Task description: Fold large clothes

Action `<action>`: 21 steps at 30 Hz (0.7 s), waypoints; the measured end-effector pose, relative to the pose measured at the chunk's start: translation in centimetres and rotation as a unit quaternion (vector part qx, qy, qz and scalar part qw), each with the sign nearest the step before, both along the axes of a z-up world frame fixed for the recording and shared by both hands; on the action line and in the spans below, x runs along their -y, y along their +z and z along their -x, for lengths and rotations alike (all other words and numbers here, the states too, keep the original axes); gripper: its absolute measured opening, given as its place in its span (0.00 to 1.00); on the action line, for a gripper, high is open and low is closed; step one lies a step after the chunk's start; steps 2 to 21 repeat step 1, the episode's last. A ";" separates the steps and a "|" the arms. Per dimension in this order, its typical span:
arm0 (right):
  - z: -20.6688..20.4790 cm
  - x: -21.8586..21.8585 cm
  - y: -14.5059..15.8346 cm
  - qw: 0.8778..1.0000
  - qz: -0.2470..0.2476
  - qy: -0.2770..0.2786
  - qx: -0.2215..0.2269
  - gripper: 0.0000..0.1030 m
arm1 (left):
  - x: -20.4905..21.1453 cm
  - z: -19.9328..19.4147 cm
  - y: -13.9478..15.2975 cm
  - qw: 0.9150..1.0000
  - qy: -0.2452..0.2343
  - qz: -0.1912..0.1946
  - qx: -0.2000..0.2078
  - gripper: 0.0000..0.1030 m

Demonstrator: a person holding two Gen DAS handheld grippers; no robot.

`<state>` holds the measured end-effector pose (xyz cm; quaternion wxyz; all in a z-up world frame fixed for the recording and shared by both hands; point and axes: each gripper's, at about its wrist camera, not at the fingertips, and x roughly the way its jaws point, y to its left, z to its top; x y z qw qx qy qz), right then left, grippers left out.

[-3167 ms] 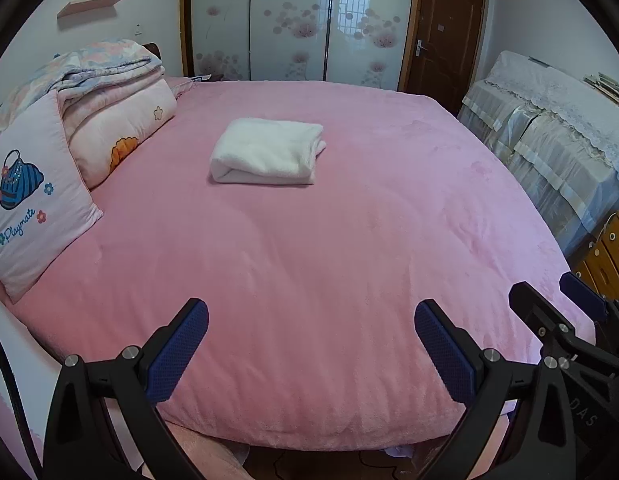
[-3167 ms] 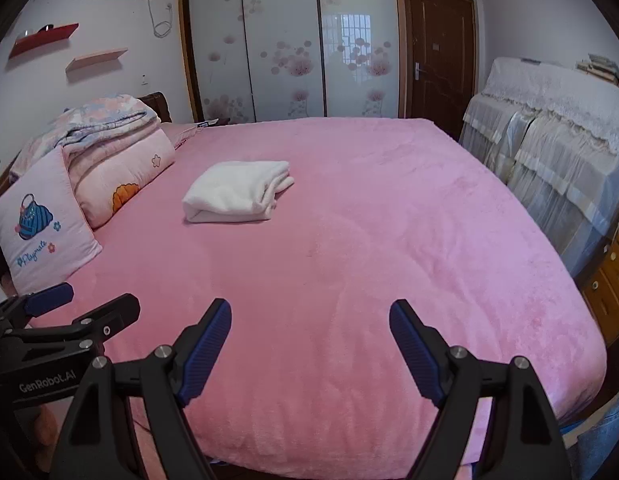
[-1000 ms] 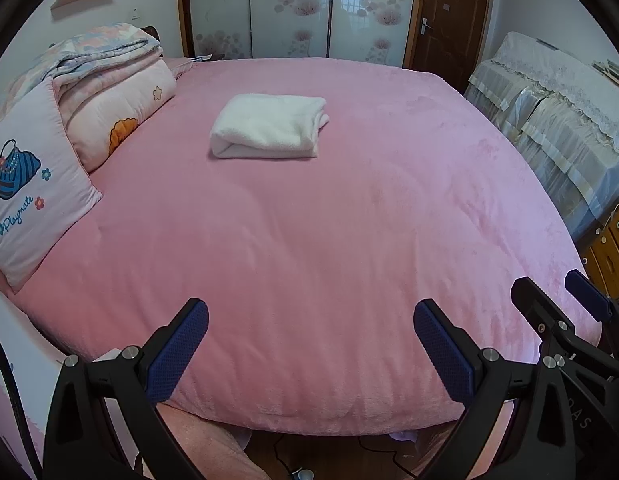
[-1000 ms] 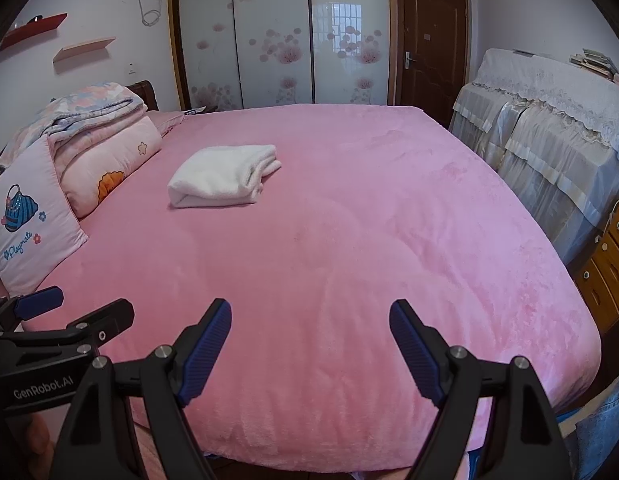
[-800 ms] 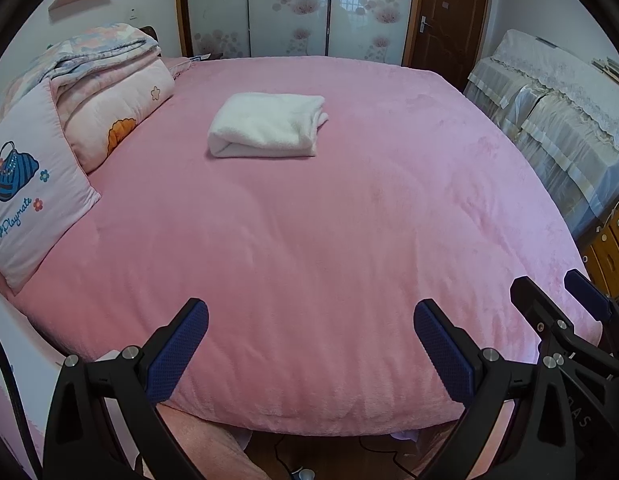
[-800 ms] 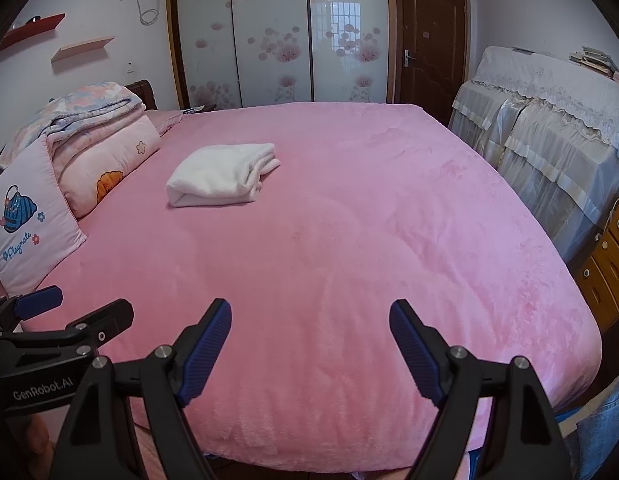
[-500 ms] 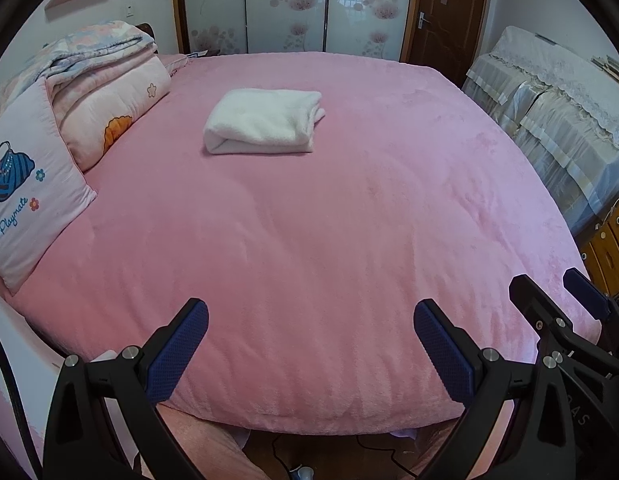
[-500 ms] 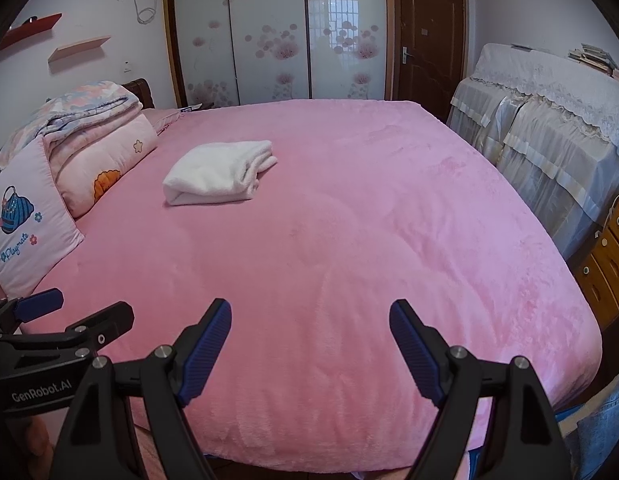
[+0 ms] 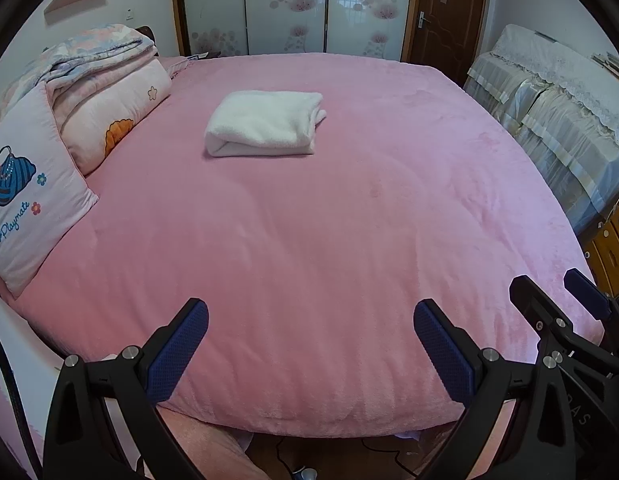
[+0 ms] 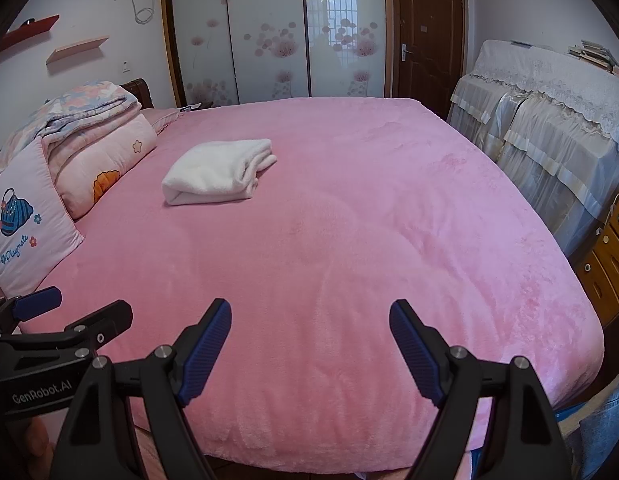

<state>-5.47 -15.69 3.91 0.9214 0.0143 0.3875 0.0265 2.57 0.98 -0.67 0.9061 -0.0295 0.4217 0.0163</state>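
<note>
A folded white garment [image 9: 265,124] lies on a wide pink bedspread [image 9: 309,240], toward the far left part of the bed and well apart from both grippers. It rests flat, its rounded fold facing the near side and its looser layered edges turned to the right.

The left gripper [image 9: 309,344] hangs above the near edge of the bed, its jaws spread wide with nothing between them; only pink fabric shows in the gap between its blue ribbed pads [image 9: 177,348]. The right gripper [image 10: 309,344] sits just beside it, over the same near edge, jaws likewise wide apart and empty. In the left wrist view, part of the right gripper shows at the lower right; in the right wrist view, the left gripper's black frame enters from the lower left.

Along the left side of the bed, a pale pink pillow [image 9: 25,200] with a blue handbag design leans against a rolled quilt [image 9: 109,116] printed with an orange shape, under a stack of floral bedding [image 9: 93,52]. At the far end of the room stand sliding wardrobe doors [image 10: 269,32] with a flower pattern, and a brown door [image 10: 425,32] to their right. Furniture draped in pale lace-edged covers [image 10: 549,120] lines the right wall, with wooden drawers [image 10: 605,264] nearer. A strip of denim [image 10: 605,420] shows at the lower right of the right wrist view.
</note>
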 end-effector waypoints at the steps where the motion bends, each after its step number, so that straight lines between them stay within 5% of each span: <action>1: 0.0 0.0 0.0 1.000 0.000 0.000 0.000 0.80 | -0.1 -0.1 0.0 1.000 0.000 -0.001 0.000 0.99; 21: 0.0 0.0 0.0 1.000 0.000 0.000 0.000 0.80 | -0.1 -0.1 0.0 1.000 0.000 -0.001 0.000 0.99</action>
